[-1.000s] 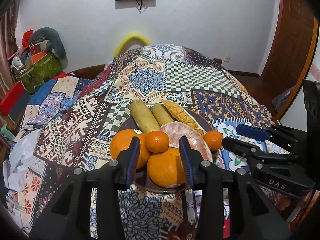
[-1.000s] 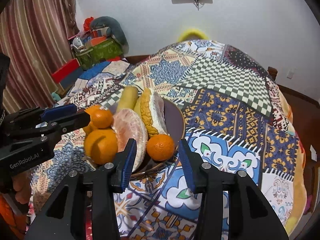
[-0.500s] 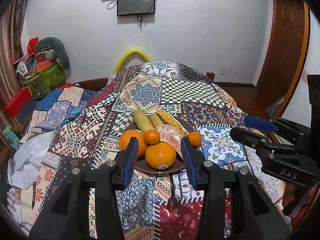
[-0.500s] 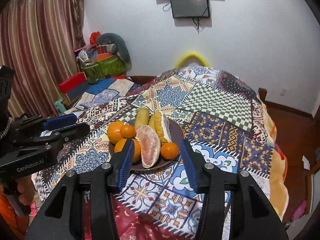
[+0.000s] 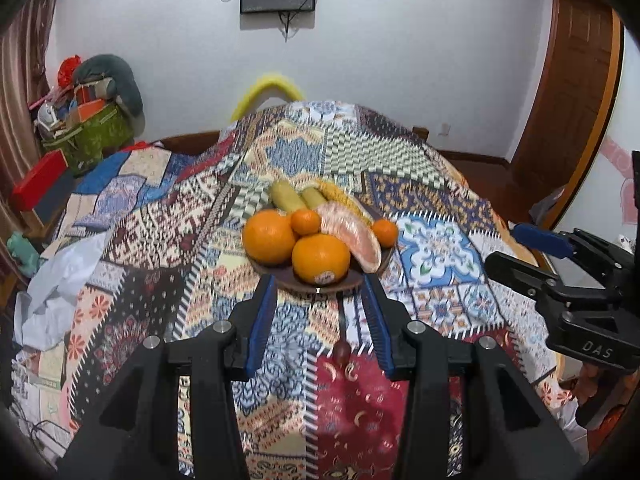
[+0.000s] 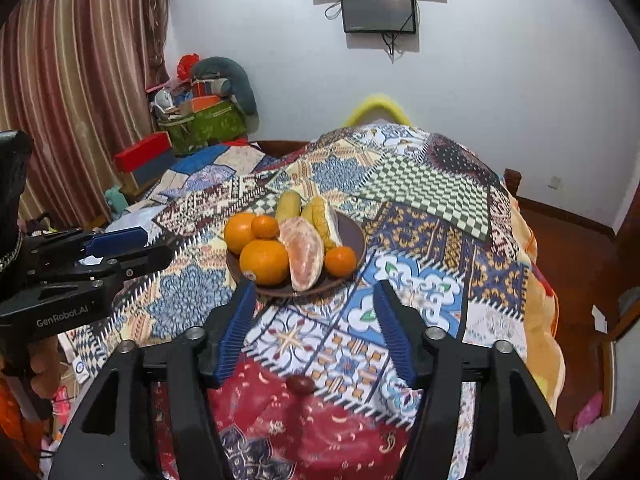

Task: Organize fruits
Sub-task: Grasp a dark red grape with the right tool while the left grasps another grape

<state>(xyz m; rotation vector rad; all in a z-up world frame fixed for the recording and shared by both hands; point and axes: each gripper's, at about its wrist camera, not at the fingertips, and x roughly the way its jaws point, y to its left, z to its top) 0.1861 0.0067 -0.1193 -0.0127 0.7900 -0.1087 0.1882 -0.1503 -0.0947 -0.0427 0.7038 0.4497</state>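
A brown plate (image 5: 280,274) (image 6: 352,232) sits on a patchwork quilt and holds two big oranges (image 5: 320,257) (image 6: 264,261), two small mandarins (image 5: 385,232) (image 6: 340,260), a peeled pomelo segment (image 5: 352,234) (image 6: 306,256), yellow-green bananas (image 5: 286,197) (image 6: 288,206) and a corn cob (image 6: 322,218). My left gripper (image 5: 320,320) is open and empty, just short of the plate's near rim. My right gripper (image 6: 314,326) is open and empty, also just short of the plate. A small dark red fruit (image 5: 342,349) (image 6: 301,385) lies on the quilt between the fingers.
The quilt (image 5: 160,240) covers a rounded table that drops off on all sides. A green box of clutter (image 5: 92,132) and a red box (image 5: 36,184) stand at the back left. A wooden door (image 5: 568,120) is at the right. Screens hang on the white wall (image 6: 376,8).
Both grippers have pulled back and risen away from the plate, which now looks smaller and farther. Both jaws stayed open. The small dark fruit has come into view.
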